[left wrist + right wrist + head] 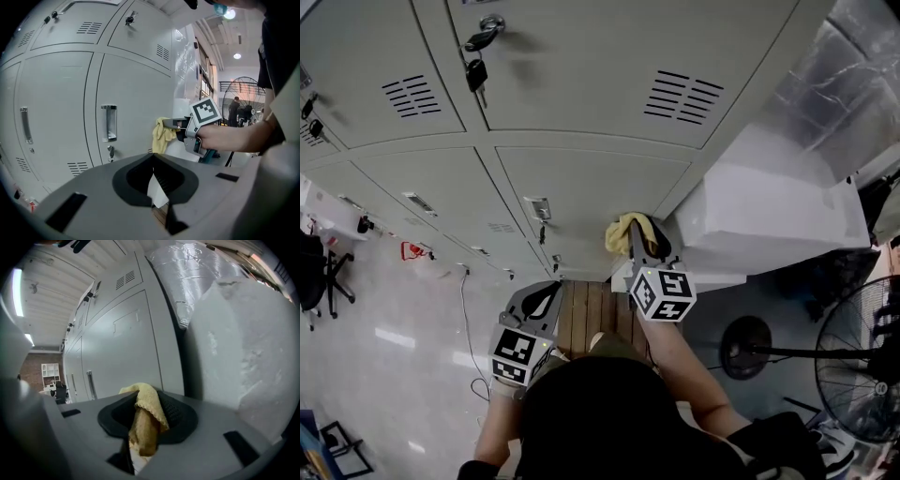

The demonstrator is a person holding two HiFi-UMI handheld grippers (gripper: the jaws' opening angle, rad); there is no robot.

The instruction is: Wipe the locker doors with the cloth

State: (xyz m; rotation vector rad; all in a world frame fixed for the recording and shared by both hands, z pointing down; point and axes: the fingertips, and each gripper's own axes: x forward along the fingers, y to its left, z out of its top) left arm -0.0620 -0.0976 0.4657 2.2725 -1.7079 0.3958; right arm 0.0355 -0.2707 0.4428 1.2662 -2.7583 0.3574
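Right hand-held gripper (143, 437) — yellow cloth (150, 412) between jaws

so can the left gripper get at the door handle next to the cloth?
Probably yes. The left gripper, shut and empty, faces the locker door with nothing between it and the handle; the right gripper and cloth sit to one side.

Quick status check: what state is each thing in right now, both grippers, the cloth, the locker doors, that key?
yellow fabric cloth: bunched, clamped between jaws, by the locker bank's right edge.
right gripper: shut on the cloth.
left gripper: jaws together, nothing between them, back from the doors.
grey metal locker doors: all closed.
black-headed key: hanging in an upper door's lock.
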